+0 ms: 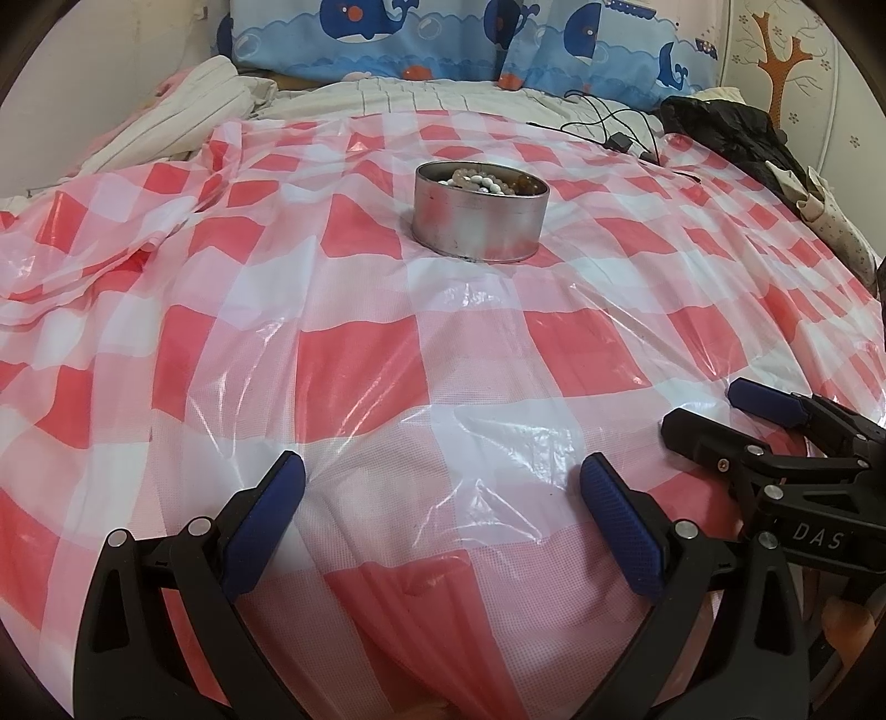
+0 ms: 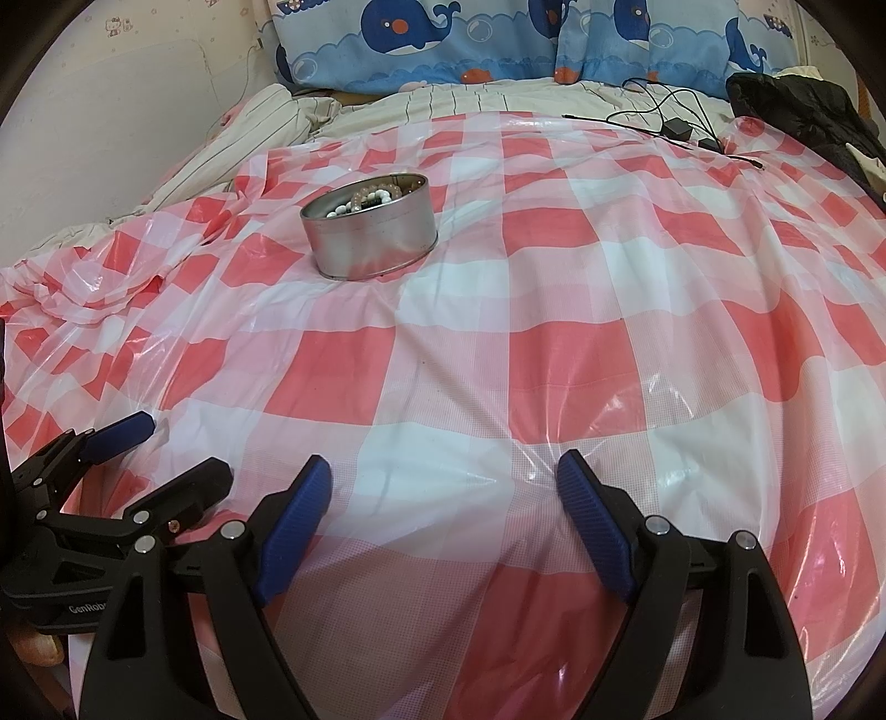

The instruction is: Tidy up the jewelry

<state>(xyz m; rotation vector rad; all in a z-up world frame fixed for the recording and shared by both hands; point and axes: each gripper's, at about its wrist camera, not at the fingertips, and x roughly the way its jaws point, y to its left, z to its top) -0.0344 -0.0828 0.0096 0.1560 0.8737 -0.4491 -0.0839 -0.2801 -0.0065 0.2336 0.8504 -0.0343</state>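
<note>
A round silver tin [image 1: 480,213] stands on the red-and-white checked plastic sheet [image 1: 360,354]. It holds bead bracelets [image 1: 487,180], white, pink and brown. In the right wrist view the tin [image 2: 370,228] is at upper left with the bracelets [image 2: 368,199] inside. My left gripper [image 1: 443,484] is open and empty, low over the sheet, well short of the tin. My right gripper [image 2: 443,482] is open and empty beside it. Each gripper also shows in the other's view, the right one [image 1: 706,407] and the left one [image 2: 183,446], both open.
The sheet covers a bed. Whale-print pillows [image 1: 459,39] lie at the head. A striped blanket [image 1: 183,111] is bunched at back left. A black cable with a charger [image 1: 617,141] and a black garment [image 1: 731,130] lie at back right. A wall [image 2: 111,127] runs along the left.
</note>
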